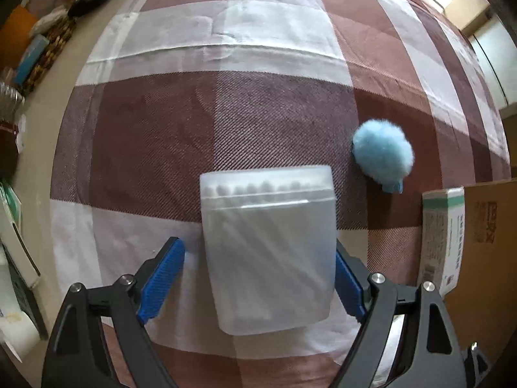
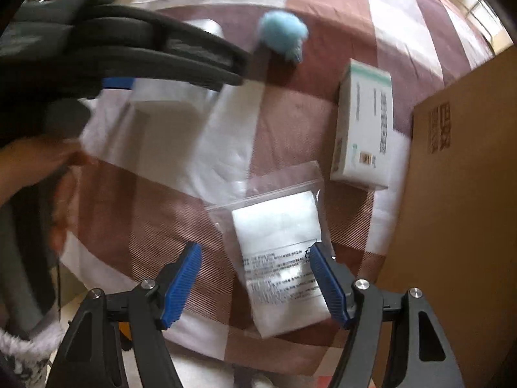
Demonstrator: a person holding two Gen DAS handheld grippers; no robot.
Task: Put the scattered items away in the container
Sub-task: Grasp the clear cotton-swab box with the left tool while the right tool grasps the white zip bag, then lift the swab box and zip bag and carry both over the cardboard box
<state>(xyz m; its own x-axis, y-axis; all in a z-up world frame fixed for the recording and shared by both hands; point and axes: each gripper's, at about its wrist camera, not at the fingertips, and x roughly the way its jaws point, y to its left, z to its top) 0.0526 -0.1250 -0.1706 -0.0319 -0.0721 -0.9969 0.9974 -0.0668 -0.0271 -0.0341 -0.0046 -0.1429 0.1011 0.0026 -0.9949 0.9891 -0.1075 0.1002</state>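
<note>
A translucent plastic box of cotton swabs (image 1: 268, 252) lies on the checked cloth between the open fingers of my left gripper (image 1: 258, 252); a gap shows at the left pad. A fluffy blue pompom (image 1: 383, 155) lies to its right, also in the right wrist view (image 2: 284, 34). My right gripper (image 2: 255, 252) is open around a clear zip bag with a white pad (image 2: 281, 252). A white and green carton (image 2: 365, 126) lies beside the brown cardboard box (image 2: 458, 210), also in the left wrist view (image 1: 442, 236). The swab box (image 2: 168, 97) shows partly hidden behind the left gripper's body.
The checked brown and white cloth (image 1: 226, 113) covers the table. Clutter of packets and books (image 1: 35, 51) lines the far left edge. The cardboard box wall (image 1: 484, 258) stands at the right. My left hand (image 2: 32, 161) and sleeve fill the left of the right wrist view.
</note>
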